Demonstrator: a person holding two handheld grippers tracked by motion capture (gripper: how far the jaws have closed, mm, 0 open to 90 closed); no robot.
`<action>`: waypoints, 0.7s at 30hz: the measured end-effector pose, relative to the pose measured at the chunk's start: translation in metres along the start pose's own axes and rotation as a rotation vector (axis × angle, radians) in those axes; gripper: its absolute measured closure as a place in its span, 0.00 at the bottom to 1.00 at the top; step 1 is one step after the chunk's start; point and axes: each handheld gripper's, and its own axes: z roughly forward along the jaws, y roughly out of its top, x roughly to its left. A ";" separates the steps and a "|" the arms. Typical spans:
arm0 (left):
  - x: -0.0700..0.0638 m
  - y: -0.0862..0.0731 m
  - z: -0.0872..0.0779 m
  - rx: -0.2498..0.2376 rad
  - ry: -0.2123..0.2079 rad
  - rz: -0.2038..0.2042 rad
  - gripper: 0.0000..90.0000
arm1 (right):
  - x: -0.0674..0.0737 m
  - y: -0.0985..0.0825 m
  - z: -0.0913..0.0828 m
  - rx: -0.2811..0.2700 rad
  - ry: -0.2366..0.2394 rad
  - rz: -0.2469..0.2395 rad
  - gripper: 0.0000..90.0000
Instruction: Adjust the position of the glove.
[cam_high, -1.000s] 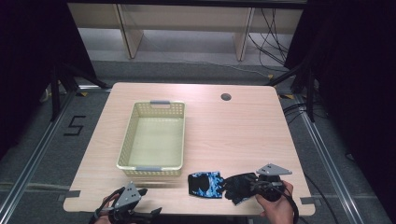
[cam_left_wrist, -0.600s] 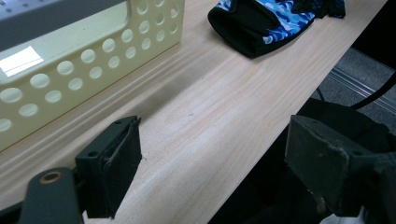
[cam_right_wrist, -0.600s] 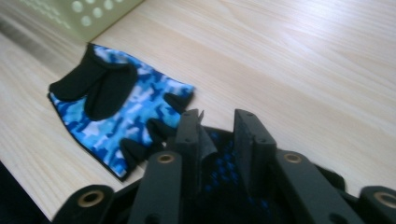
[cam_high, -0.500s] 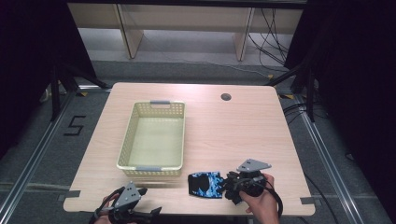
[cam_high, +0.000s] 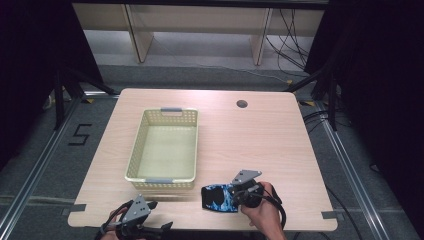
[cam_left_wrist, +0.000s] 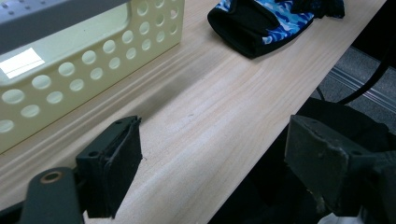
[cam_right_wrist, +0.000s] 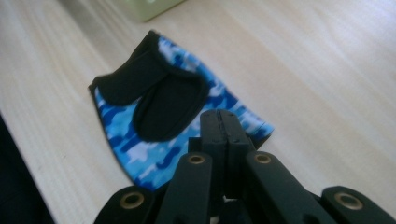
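The right gripper is sitting at the near edge of the table, just right of the basket's near right corner, with its jaws pressed flat together; the right gripper view is showing the two black pads meeting over the near edge of the blue camo cloth item, and whether fabric is actually pinched between them is hard to tell, though the pads are closing right at its hem, so a grip on the cloth looks likely. Those jaws have just been closing. The cloth item, blue camouflage with black trim, is lying flat on the table just right of the basket's near right corner, touching nothing else. The left gripper is waiting at the table edge in front of the basket's near wall, jaws standing wide apart with nothing between them; its own view is showing the basket's perforated wall and the cloth farther off. Step in hand, by my reading: the pick-up of the cloth. Next move is calling for a lift clear of the table, a carry leftward over the basket's rim, and a release inside; the risk is a thin pinch on the hem slipping out.
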 end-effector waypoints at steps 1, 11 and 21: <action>-0.001 0.000 0.000 -0.007 0.003 -0.003 0.20 | 0.003 -0.005 -0.002 0.027 0.008 0.012 1.00; 0.000 -0.001 0.001 -0.010 0.009 0.011 0.20 | 0.009 -0.021 0.005 0.064 0.017 0.005 1.00; -0.002 0.000 0.001 -0.029 0.001 -0.024 0.20 | 0.044 -0.021 0.004 0.081 0.023 -0.040 1.00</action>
